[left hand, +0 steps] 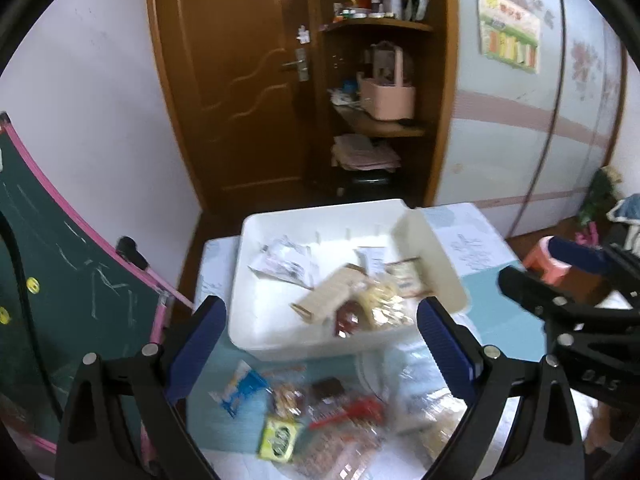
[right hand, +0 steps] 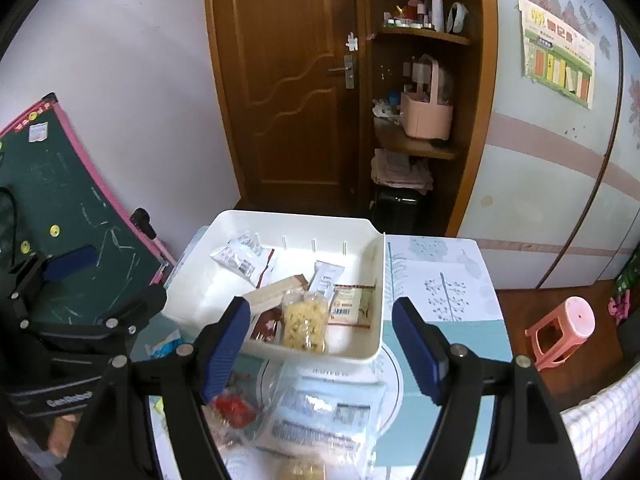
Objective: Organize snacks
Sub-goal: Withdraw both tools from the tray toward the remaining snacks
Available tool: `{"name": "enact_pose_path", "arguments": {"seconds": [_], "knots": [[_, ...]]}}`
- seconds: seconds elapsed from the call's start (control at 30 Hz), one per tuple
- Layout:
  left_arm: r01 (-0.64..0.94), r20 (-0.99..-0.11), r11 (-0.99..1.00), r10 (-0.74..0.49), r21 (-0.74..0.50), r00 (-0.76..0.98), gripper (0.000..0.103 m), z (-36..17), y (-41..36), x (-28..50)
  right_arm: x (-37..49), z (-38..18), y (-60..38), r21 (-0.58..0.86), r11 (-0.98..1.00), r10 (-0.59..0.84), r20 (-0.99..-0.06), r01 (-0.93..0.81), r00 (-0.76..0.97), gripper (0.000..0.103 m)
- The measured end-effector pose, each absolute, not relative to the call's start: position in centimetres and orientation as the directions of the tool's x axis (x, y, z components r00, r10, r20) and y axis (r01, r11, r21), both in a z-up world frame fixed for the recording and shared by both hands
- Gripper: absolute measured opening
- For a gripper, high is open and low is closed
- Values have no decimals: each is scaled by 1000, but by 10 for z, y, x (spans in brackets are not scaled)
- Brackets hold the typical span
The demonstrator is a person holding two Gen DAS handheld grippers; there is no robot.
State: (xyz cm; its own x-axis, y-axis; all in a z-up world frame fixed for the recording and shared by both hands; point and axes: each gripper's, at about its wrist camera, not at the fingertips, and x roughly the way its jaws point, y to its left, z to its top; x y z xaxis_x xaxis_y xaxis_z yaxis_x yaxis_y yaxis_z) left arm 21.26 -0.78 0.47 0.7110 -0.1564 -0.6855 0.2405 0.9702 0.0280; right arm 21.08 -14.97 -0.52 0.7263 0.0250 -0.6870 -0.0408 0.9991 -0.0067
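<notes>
A white bin (left hand: 280, 336) (right hand: 200, 284) stands on the table and holds several snack packets, among them a yellow noodle bag (right hand: 304, 324) and a beige box (left hand: 324, 292). Loose snacks lie in front of it: a blue packet (left hand: 240, 390), a green packet (left hand: 278, 438), a red-marked packet (left hand: 348, 412) and clear bags (right hand: 320, 412). My left gripper (left hand: 320, 352) is open and empty above the loose snacks. My right gripper (right hand: 320, 348) is open and empty above the bin's near wall; it also shows at the right of the left wrist view (left hand: 568, 292).
The table (right hand: 440, 280) has a teal and white leaf-print cover. A green chalkboard with a pink frame (left hand: 60, 264) leans at the left. A pink stool (right hand: 560, 332) stands on the floor at the right. A wooden door and shelves (left hand: 376, 80) are behind.
</notes>
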Motion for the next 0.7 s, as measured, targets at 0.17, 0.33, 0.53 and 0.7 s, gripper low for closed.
{"name": "enact_pose_path", "arguments": {"seconds": [0.17,0.33,0.53,0.7], "knots": [[265,-663,964,-189,14,724,96,13,4,174,177,-7,-142,-48,996,24,-680,-78,733,74],[285,-674,958,-202,14,711,96,-3,11,144,146,-25,-138,-50,992,50,-695,-118,718,74],[312,-708,950,-216,6,673,96,-40,13,121,127,-54,-141,-61,991,39,-710,-117,703,74],[308,-745,951,-219,-18,631,96,-75,15,114,117,-79,-156,19,995,82,-735,-100,673,74]]}}
